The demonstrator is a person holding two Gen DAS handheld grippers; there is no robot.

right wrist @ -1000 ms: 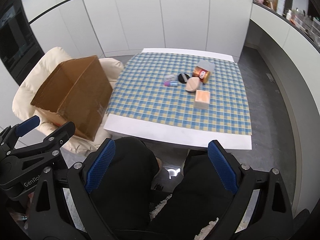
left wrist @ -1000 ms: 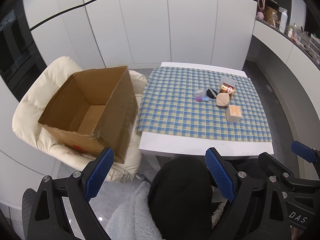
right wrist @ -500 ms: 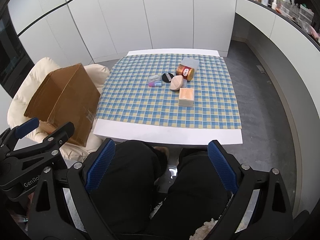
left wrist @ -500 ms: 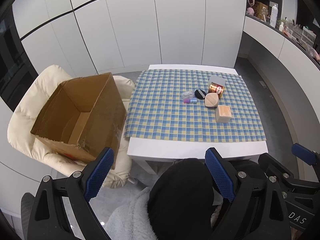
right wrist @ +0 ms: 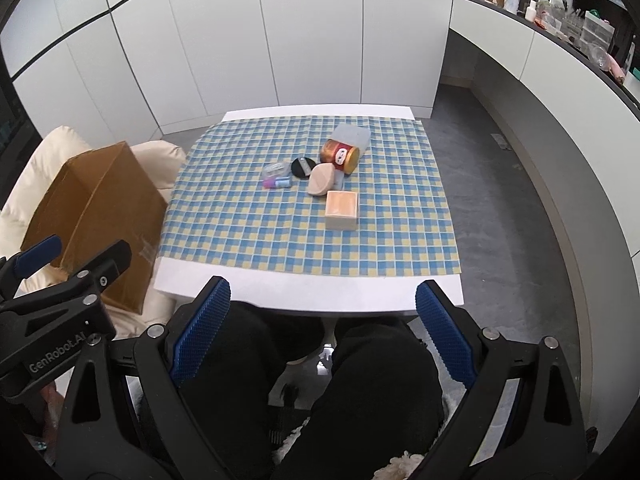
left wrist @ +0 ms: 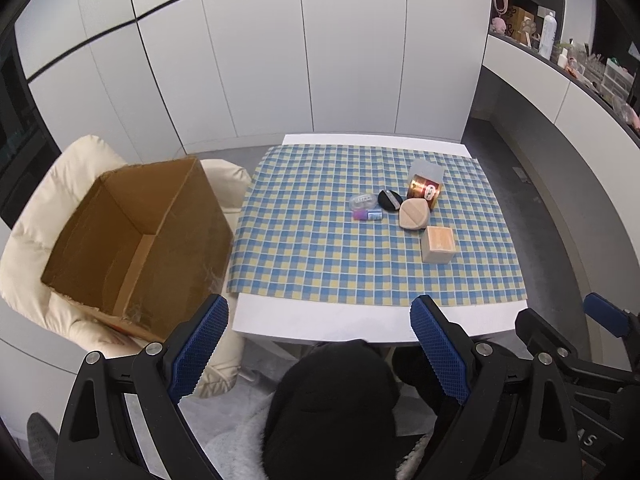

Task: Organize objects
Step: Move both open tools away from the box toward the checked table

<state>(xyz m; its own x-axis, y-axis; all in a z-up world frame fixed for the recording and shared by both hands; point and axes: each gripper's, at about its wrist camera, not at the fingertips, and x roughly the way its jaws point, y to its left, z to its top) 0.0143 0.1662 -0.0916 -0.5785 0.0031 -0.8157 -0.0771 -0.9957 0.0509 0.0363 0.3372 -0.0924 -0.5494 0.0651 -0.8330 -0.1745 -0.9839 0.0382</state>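
While above the knees: left gripper (left wrist: 319,344) and right gripper (right wrist: 322,330) spread wide, empty.
Pads: blue, ridged.
Box (left wrist: 136,240): brown cardboard, open.
Cloth (right wrist: 312,204): checked.
Block (right wrist: 341,210): possibly wood.

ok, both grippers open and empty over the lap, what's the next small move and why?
Probably reach the right gripper forward toward the square peach box: it is the item nearest the table's front edge and stands clear of the cluster behind it. Neither the right gripper nor the left gripper holds anything, and the brown cardboard box on the cream chair looks empty.
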